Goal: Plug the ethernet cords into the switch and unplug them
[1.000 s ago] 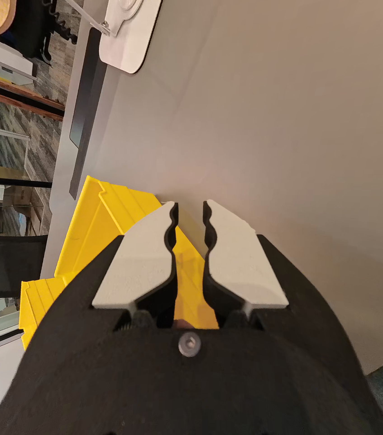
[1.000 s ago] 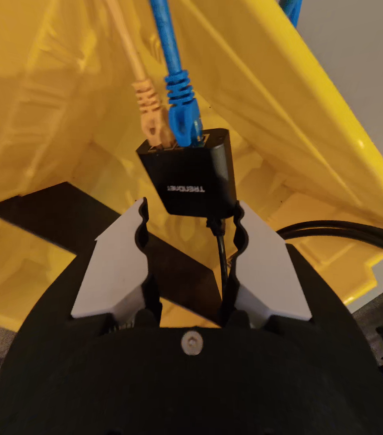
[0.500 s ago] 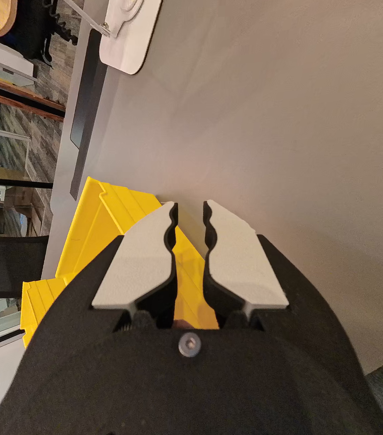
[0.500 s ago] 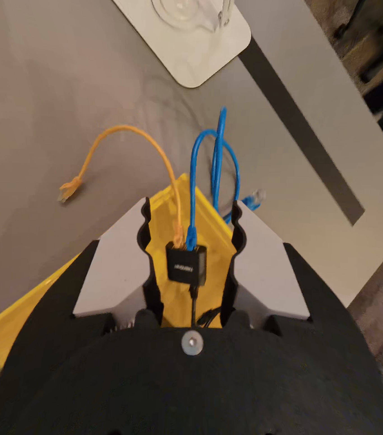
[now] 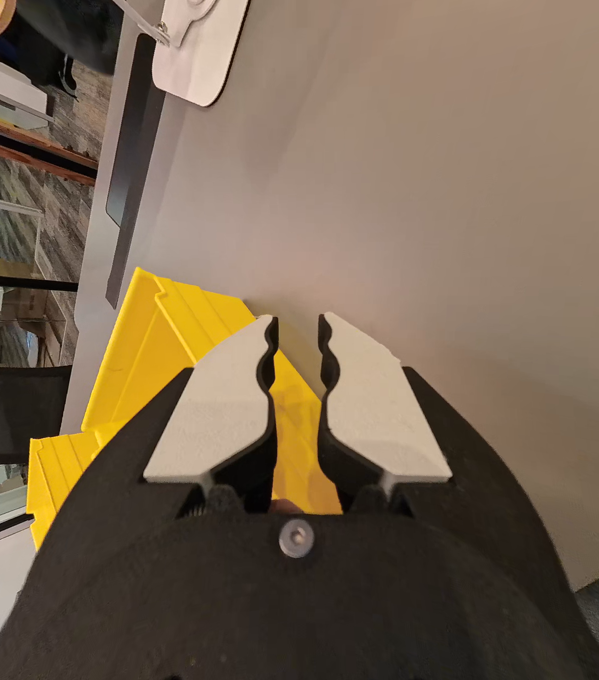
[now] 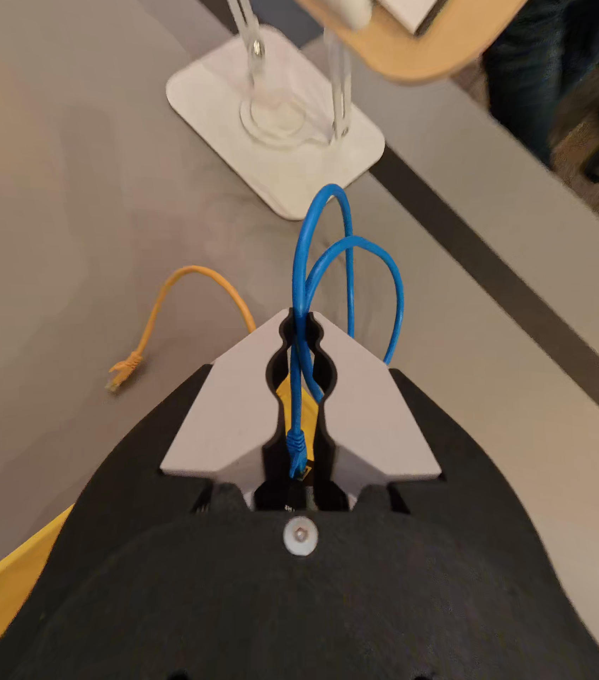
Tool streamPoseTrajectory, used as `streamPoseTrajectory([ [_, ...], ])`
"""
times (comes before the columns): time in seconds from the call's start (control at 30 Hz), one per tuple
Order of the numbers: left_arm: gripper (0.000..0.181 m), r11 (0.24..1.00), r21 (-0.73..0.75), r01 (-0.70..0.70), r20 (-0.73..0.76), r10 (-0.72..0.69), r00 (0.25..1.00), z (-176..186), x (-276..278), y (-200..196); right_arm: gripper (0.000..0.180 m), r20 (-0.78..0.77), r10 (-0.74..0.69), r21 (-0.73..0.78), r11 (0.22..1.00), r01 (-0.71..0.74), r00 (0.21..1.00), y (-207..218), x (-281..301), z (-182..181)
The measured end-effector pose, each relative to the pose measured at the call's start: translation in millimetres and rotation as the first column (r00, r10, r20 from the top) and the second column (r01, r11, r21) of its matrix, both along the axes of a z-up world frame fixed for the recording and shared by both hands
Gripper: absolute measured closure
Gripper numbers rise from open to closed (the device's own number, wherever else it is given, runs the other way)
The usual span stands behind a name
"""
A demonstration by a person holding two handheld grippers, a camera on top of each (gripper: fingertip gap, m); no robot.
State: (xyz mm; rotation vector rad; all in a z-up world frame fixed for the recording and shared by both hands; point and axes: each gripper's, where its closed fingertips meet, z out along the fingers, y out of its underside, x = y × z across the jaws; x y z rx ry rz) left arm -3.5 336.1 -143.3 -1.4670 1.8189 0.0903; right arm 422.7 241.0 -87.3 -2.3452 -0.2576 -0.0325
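Note:
In the right wrist view my right gripper (image 6: 301,318) is closed on the blue ethernet cord (image 6: 397,294), whose strands run between its tips. Below, seen through the gap, the cord's blue plug (image 6: 296,450) sits in the black switch (image 6: 296,496), which is mostly hidden, inside the yellow bin (image 6: 3,596). The orange cord (image 6: 195,270) arcs over the table, its free plug (image 6: 123,371) lying on the surface and its other end hidden behind my finger. My left gripper (image 5: 298,323) is slightly open and empty beside the yellow bin (image 5: 151,349).
A white stand base (image 6: 290,176) with clear loops stands on the grey table (image 6: 70,184) beyond the cords; it also shows in the left wrist view (image 5: 198,66). A dark strip (image 6: 511,294) runs across the table. A wooden piece (image 6: 419,55) is at the top. Spacing between my two grippers at the tips: around 45 cm.
My right gripper pulled back up out of the bin from behind the switch, moved forward and closed around the blue cord. The left gripper has not moved.

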Motion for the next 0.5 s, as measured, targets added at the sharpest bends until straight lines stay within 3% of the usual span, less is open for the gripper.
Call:
streamPoseTrajectory([
  [0.23, 0.16, 1.0, 0.002, -0.009, 0.009, 0.009, 1.0, 3, -1, 1, 0.176, 0.011, 0.02, 0.275, 0.961, -0.023, 1.0, -24, -17, 63],
  [0.33, 0.16, 1.0, 0.004, -0.005, 0.006, 0.005, 1.0, 3, 0, 0, 0.176, 0.042, 0.005, 0.298, 0.954, -0.018, 0.999, -40, -22, 68],
  [0.5, 0.16, 1.0, 0.009, -0.001, 0.008, 0.001, 1.0, 4, 0, -1, 0.176, -0.04, 0.015, 0.309, 0.951, -0.002, 0.999, -62, -36, 58],
])
